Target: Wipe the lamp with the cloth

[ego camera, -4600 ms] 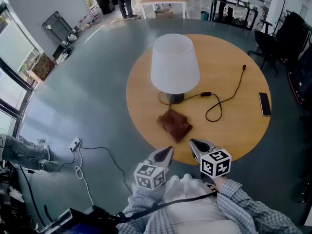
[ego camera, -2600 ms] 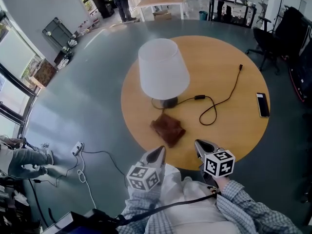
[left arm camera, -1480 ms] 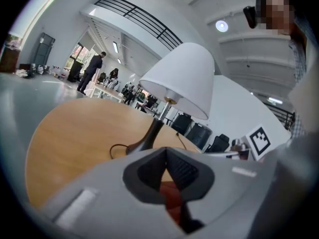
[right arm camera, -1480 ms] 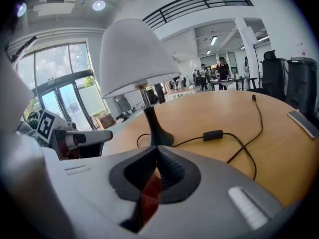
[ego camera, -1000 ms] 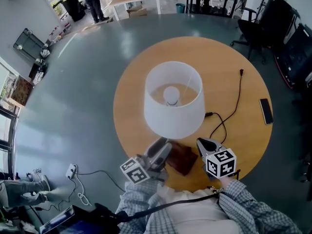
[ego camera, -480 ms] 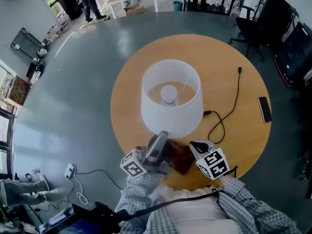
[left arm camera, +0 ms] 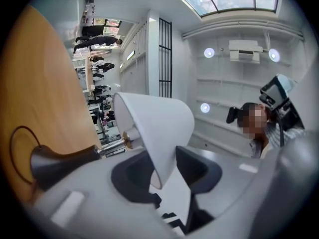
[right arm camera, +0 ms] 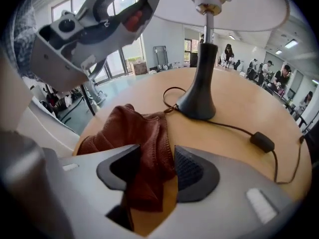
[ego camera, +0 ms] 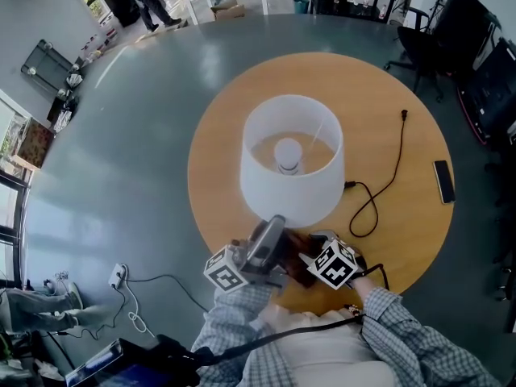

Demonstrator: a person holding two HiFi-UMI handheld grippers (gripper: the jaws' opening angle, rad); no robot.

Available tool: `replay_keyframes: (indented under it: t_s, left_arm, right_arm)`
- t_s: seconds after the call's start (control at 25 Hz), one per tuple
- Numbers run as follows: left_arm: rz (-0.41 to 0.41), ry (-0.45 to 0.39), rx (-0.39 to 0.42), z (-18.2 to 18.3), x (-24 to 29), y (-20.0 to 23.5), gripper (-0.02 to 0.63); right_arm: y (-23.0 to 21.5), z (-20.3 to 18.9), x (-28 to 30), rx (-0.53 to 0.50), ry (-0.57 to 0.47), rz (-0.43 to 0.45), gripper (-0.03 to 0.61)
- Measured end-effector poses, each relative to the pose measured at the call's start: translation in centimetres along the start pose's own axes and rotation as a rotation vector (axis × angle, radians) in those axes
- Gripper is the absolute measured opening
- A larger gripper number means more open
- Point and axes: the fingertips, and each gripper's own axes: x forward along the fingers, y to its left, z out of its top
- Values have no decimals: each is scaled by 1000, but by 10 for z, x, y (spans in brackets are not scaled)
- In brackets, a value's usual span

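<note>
The lamp [ego camera: 292, 156] stands upright near the middle of the round wooden worktop [ego camera: 339, 79], and its bulb [ego camera: 288, 153] shows down through the open top of the white shade [ego camera: 266, 190]. The left gripper [left arm camera: 167, 171] reaches up at the near side of the shade. Its fingers have just been closing and now grasp the shade's lower rim, with the thin wall pinched between the two pads.

The brown cloth [right arm camera: 134, 133] lies bunched on the worktop near the edge closest to the person, just in front of the lamp's dark base [right arm camera: 202, 101]. The right gripper [right arm camera: 157, 171] points down at the cloth. Its fingers have just been opening and now stand released, one on either side of a fold of the cloth without pinching it.

The lamp's cable [right arm camera: 234, 128] trails from the base across the wood to the right. A phone [ego camera: 443, 181] lies well apart near the right edge.
</note>
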Motion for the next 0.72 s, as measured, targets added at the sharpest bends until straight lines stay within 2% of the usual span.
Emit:
replay_keyframes:
  t_s: [0.16, 0.28, 0.36, 0.48, 0.72]
  left_arm:
    - [1, -3, -2, -2, -2, 2, 133]
    - [0, -5, -3, -2, -1, 3, 133]
    - [1, -8, -4, 0, -1, 2, 132]
    - [6, -10, -5, -1, 0, 1, 132]
    - [6, -11, -6, 0, 0, 3, 132]
  right_arm:
    - [7, -4, 5, 5, 8, 12, 186]
    - [16, -3, 7, 4, 6, 47, 88]
    - [19, -2, 7, 5, 10, 51, 68]
    - [17, -1, -2, 1, -2, 25, 53]
    - [-4, 7, -61, -96, -110, -61, 51]
